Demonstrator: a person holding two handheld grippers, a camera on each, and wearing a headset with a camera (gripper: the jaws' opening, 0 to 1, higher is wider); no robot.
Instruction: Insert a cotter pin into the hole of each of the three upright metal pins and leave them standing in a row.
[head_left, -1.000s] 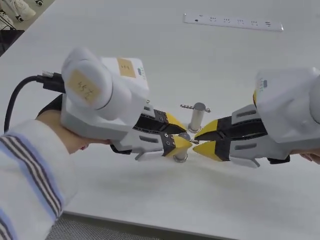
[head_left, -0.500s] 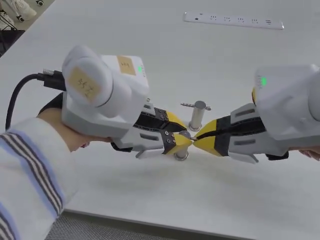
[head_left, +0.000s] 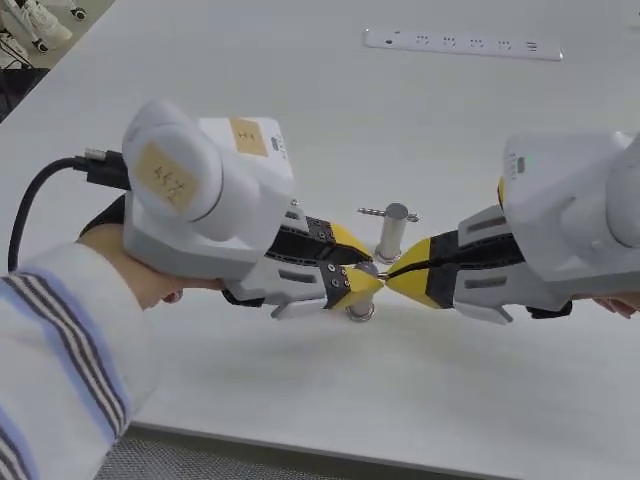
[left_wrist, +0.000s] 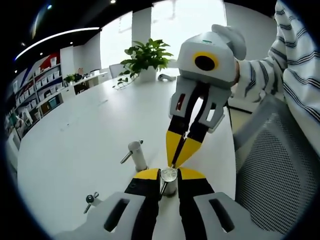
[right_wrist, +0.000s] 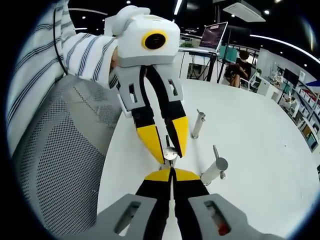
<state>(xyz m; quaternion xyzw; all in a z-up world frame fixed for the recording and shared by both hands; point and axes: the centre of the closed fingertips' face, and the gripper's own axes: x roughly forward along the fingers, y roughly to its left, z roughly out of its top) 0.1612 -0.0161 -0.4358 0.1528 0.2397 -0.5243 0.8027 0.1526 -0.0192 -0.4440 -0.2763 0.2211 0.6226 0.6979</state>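
In the head view, the left gripper (head_left: 358, 284) is clenched on the head of a metal pin (head_left: 360, 311) at the centre of the frame. The foot of this pin stands on the white table (head_left: 300, 110). The right gripper (head_left: 393, 277) reaches in from the right with its jaws pressed together, tip against tip with the left one. One second ago these jaws stood a little apart and a new cotter pin showed between them. Now the gap is gone, so I judge the insertion is under way. Just behind, the second pin (head_left: 392, 236) stands upright with a cotter pin (head_left: 374, 212) through it.

In the left gripper view, the held pin sits at the bottom centre, and a third pin (left_wrist: 90, 199) is at the lower left.

In the right gripper view, I cannot tell whether the closed jaws hold anything.
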